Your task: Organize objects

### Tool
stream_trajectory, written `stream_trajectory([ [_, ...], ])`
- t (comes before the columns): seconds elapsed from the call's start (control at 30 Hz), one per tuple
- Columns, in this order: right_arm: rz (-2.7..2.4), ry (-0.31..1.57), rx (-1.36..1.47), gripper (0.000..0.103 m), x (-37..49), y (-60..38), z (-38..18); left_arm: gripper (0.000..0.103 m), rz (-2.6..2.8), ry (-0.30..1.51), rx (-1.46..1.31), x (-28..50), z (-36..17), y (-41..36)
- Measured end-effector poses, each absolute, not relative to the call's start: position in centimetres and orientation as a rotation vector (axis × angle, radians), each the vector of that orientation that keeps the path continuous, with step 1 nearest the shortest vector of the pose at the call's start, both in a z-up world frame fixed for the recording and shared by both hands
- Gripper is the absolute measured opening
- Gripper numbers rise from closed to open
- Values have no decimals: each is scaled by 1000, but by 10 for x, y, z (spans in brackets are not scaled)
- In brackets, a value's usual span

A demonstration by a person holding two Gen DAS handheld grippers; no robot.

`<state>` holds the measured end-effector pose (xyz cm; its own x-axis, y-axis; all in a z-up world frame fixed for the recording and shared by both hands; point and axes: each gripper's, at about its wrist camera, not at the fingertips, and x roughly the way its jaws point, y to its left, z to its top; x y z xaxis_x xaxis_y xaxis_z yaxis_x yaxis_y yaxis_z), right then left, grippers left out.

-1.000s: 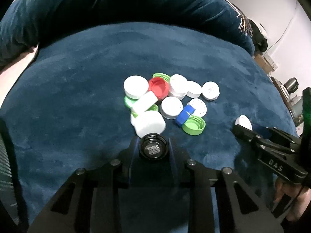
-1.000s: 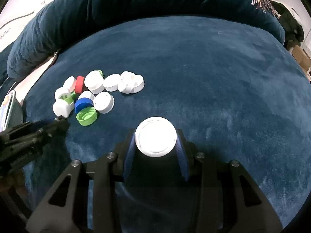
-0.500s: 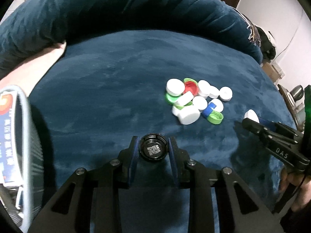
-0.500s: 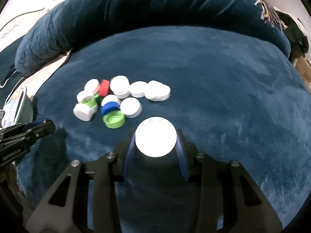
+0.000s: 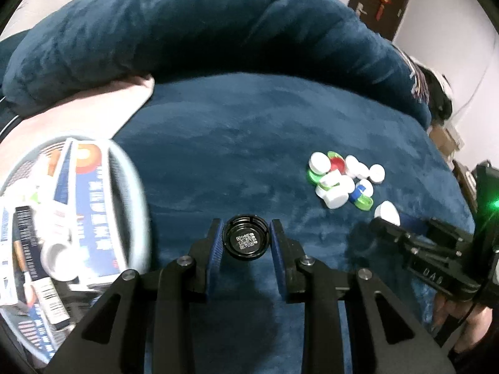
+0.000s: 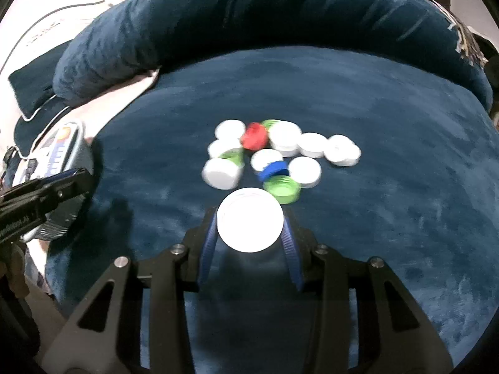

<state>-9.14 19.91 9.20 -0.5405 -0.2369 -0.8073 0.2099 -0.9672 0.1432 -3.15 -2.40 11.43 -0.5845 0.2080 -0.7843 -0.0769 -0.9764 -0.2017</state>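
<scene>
While jaws pinch round black cap (image 5: 246, 241), smooth white lid (image 6: 250, 219), plush velvet cushion (image 6: 374, 99)

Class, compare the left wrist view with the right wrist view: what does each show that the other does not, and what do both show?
Left wrist only: the left tool shut on a black cap with a QR code inside, and the basket's cartons close up. Right wrist only: the right tool shut on a white cap seen face-on. Both: the cap pile on the blue cushion, the basket, and each other's tool.
</scene>
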Motion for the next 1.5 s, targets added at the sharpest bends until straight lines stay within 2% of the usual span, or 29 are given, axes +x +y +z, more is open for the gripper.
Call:
stream_trajectory([
  [0.3, -2446, 13, 1187, 41, -85, 117, 134, 30, 2831, -426, -1253, -14, 154, -121],
  [0.6, -2270, 10, 1073, 41, -85, 2, 170, 30, 2960, -700, -1261, 11, 151, -217],
  [0.83, -2166, -36, 1080, 42, -89, -47, 171, 31, 2960, -730, -1295, 17, 137, -236],
  [0.87, -2139, -55, 1100, 48, -92, -50, 167, 45, 2961, -714, -1300, 16, 136, -235],
  [0.9, -2134, -67, 1121, 63, -95, -51, 165, 57, 2968, -696, -1300, 15, 136, -233],
  [0.93, -2141, -83, 1131, 71, -95, -50, 164, 85, 2977, -685, -1295, 15, 136, -232],
  [0.97, -2156, -100, 1129, 85, -93, -46, 164, 101, 2984, -681, -1289, 17, 136, -232],
  [1.0, -2187, -119, 1114, 92, -91, -39, 165, 103, 2995, -674, -1284, 17, 137, -232],
  [1.1, -2247, -122, 1108, 97, -89, -23, 166, 102, 2998, -629, -1305, 16, 137, -226],
  [1.3, -2309, -113, 1155, 98, -93, 8, 161, 102, 2977, -544, -1326, 16, 137, -207],
  [1.5, -2358, -84, 1164, 98, -85, 41, 157, 102, 2959, -514, -1208, 23, 149, -178],
])
